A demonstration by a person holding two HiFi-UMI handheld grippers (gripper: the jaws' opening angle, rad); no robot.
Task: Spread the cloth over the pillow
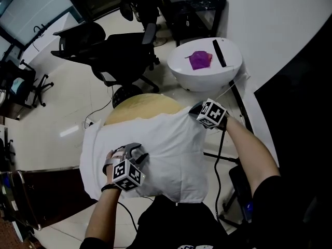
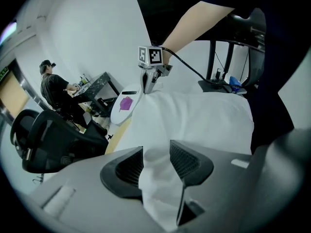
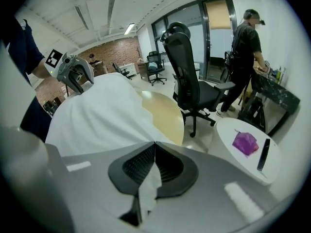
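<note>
A white cloth (image 1: 155, 149) lies draped over a bulky form on a round wooden table (image 1: 140, 108); the pillow itself is hidden beneath it. My left gripper (image 1: 136, 150) is at the cloth's near left part. In the left gripper view its jaws (image 2: 155, 161) stand wide, with a thick fold of cloth (image 2: 194, 115) filling the gap and touching both pads. My right gripper (image 1: 196, 109) is at the far right corner. In the right gripper view it (image 3: 154, 152) is shut on a thin edge of the cloth (image 3: 102, 110).
A low white round table (image 1: 233, 69) at the back right carries a purple thing (image 1: 199, 59) and a black bar (image 1: 219, 53). Black office chairs (image 1: 119, 51) stand behind the wooden table. A person (image 3: 248, 47) stands at a desk. Cables and a stand (image 1: 223, 154) are on the right.
</note>
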